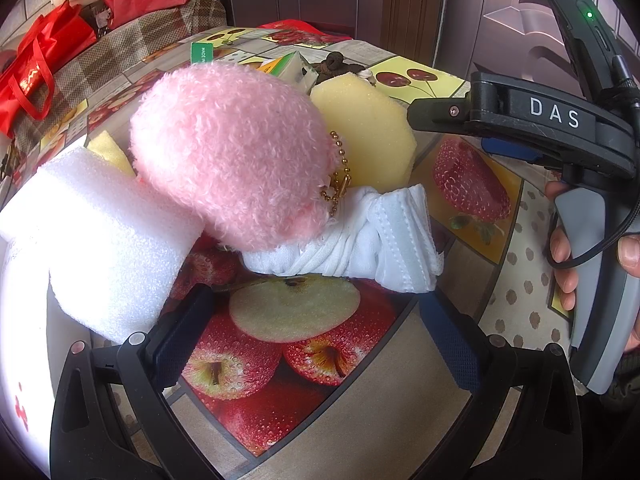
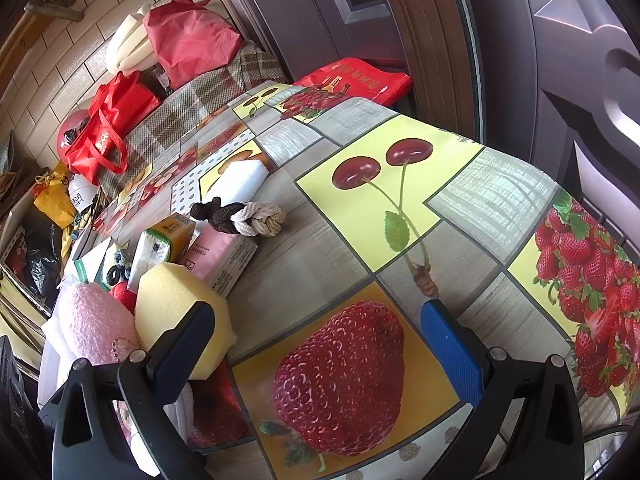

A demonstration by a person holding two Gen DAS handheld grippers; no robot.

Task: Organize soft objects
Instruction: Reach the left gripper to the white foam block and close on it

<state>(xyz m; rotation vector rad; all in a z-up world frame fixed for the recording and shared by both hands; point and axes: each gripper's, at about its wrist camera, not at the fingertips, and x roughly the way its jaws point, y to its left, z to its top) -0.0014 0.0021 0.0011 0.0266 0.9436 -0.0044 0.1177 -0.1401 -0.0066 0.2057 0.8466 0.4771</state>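
Observation:
In the left wrist view a pink plush toy (image 1: 232,152) with a gold bead chain lies on a pile with a white foam block (image 1: 108,240), a yellow sponge (image 1: 368,136) and a knotted white cloth (image 1: 360,236). My left gripper (image 1: 316,328) is open and empty just in front of the cloth. My right gripper (image 2: 320,344) is open and empty over a printed strawberry; its body shows in the left wrist view (image 1: 560,128). In the right wrist view the yellow sponge (image 2: 176,300) and pink plush (image 2: 96,320) lie at its left, and a brown and beige knotted rope (image 2: 244,216) lies farther off.
The table (image 2: 460,208) has a fruit-print cloth. A second white foam block (image 2: 240,180), a pink box (image 2: 216,256) and small packets (image 2: 160,244) lie at the left. Red bags (image 2: 108,128) sit on a checked seat behind. A dark door stands beyond the far edge.

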